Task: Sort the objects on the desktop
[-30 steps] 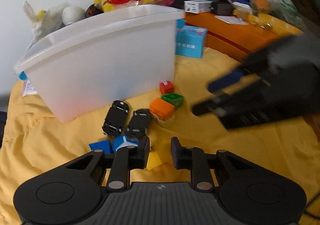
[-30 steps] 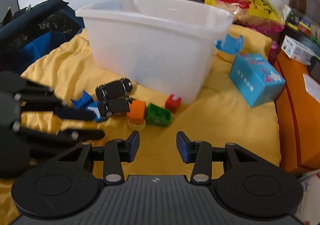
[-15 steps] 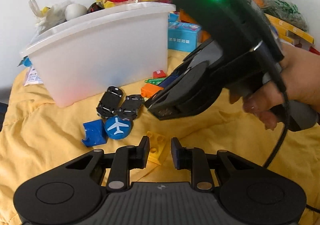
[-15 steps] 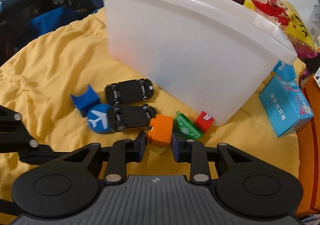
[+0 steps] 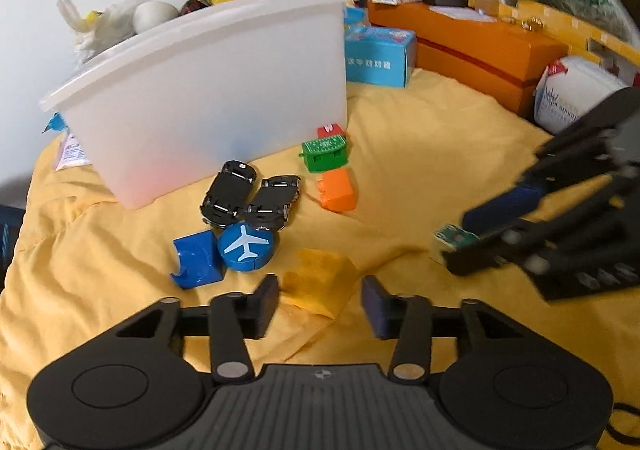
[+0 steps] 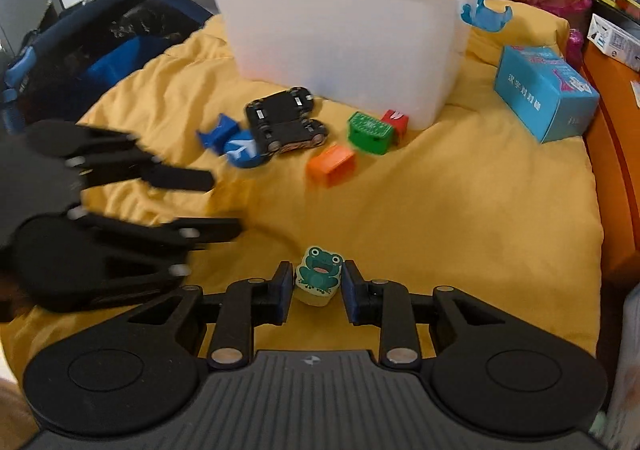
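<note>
Item, yellow cloth [image 5: 440,154]: we work over it; the loose toys lie on it in front of the bin.

Item, white plastic bin [image 5: 208,98]: upright at the back, the likely drop point for sorted pieces. Its inside is hidden from us in both views.

Item, left gripper [image 5: 320,296]: jaws opening and standing wide, pads on either side of the yellow block [image 5: 320,284] without pressing it; the block rests on the cloth.

Item, right gripper [image 6: 314,282]: jaws narrow, closed against the frog block [image 6: 318,274], which sits between the pads close above the cloth.

Item, two black toy cars [image 5: 250,196], blue airplane disc [image 5: 245,246], blue bracket [image 5: 196,258], orange block [image 5: 338,190], green brick [image 5: 326,152], red block [image 5: 330,129]: unsorted, clustered just beside the bin's front wall.

Step, as we judge: right carries one piece, left lines up another. Next, right needs a lift over the bin rim; left needs to close squarely.

Views: only the right wrist shows the frog face; only the left shows the yellow block.
</note>
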